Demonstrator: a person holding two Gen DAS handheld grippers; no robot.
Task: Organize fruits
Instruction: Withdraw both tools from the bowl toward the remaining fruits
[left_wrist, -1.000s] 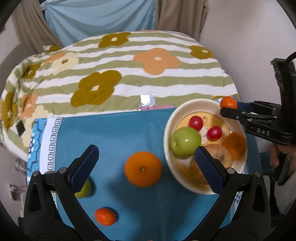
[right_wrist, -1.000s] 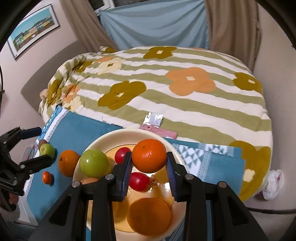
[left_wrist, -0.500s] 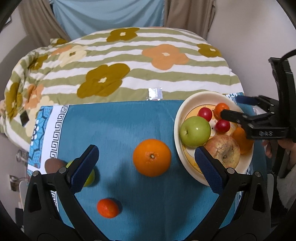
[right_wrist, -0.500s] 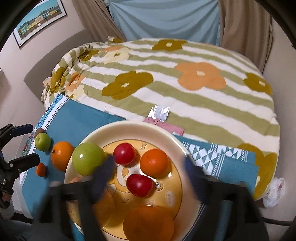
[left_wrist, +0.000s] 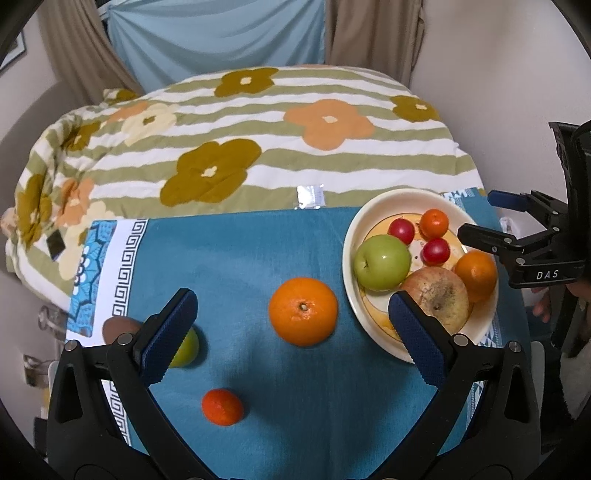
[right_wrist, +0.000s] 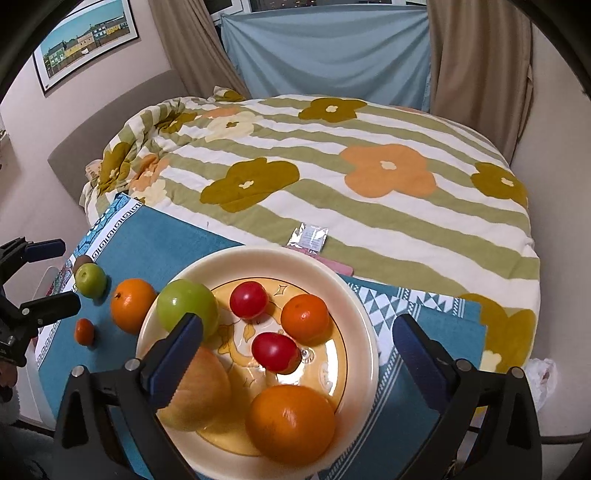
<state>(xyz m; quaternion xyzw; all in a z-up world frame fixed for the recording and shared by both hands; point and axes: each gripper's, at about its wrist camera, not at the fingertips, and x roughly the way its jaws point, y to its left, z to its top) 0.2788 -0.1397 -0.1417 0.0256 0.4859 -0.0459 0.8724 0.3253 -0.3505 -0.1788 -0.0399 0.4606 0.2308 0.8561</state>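
A cream plate (right_wrist: 354, 302) (left_wrist: 354, 229) on a blue cloth holds a green apple (right_wrist: 186, 308), two red fruits (right_wrist: 248, 300), a small tangerine (right_wrist: 304, 316), a large orange (right_wrist: 290, 424) and a yellowish apple (right_wrist: 199, 391). My right gripper (right_wrist: 299, 354) is open and empty above the plate. On the cloth lie a large orange (left_wrist: 303, 311), a small tangerine (left_wrist: 222, 406), a small green fruit (left_wrist: 186, 349) and a brown kiwi (left_wrist: 118, 328). My left gripper (left_wrist: 291, 332) is open and empty above the large orange.
The blue cloth (left_wrist: 229, 258) lies on a bed with a striped flowered quilt (left_wrist: 258, 147). A silver foil packet (right_wrist: 309, 236) and a pink flat item (right_wrist: 332, 264) lie on the quilt behind the plate. Walls and curtains stand behind.
My right gripper opened and let the small tangerine down onto the plate, then drew back. My left gripper moved back a little, so more of the cloth shows.
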